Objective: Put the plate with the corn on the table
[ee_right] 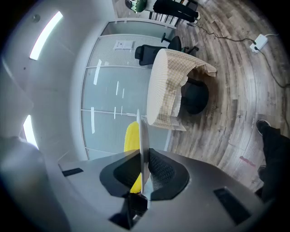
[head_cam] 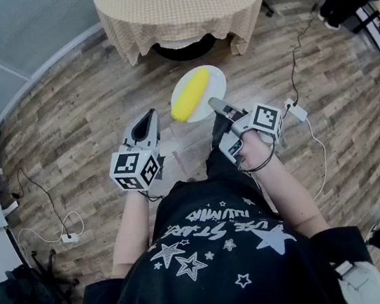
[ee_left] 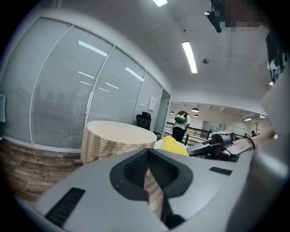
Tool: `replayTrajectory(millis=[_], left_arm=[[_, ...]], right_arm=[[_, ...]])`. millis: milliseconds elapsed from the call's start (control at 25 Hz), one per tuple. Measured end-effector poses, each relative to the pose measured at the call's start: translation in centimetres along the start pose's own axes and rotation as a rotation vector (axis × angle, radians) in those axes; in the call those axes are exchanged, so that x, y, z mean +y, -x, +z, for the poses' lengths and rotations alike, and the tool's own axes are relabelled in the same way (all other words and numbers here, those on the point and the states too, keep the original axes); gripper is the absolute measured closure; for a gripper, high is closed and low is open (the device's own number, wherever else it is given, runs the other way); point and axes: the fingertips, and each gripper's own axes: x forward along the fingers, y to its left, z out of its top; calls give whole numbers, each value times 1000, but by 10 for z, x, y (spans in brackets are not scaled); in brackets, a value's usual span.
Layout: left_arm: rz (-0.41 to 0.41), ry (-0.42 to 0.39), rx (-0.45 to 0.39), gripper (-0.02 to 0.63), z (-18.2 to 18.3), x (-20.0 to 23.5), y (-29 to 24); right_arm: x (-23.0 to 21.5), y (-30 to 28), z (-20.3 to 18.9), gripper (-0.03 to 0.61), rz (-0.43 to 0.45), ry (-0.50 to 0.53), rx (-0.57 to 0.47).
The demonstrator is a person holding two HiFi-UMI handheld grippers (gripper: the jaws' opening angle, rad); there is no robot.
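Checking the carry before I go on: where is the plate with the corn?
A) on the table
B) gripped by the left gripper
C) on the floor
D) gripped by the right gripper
D: the right gripper has its jaws clamped on the rim of the plate, with the corn on it, short of the table.

You stand on a wood-plank floor (head_cam: 69,144) with thin cables (head_cam: 50,211) trailing across it. Ahead of you is a round bench (head_cam: 181,0) draped in a checked cloth, with a black office chair (ee_left: 144,120) behind it. A glass partition (ee_left: 68,104) with blinds runs along one side, and strip lights (ee_left: 189,56) glow on the white ceiling.
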Motion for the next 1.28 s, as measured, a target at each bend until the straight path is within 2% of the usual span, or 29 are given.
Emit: replayTrajectory(millis=[560,880,1280], left_arm=[[-21,6,-21,606,-5,-4,21],[-26,18,-34,606,-5,-3,24],[-30,15,-12,606,-9,12,36]], right_arm=[[5,12,-25,526,11,16,-1],[2,17,-31,526,-3,-14,-8],[5,11,-42,526,-13,-14,-9]])
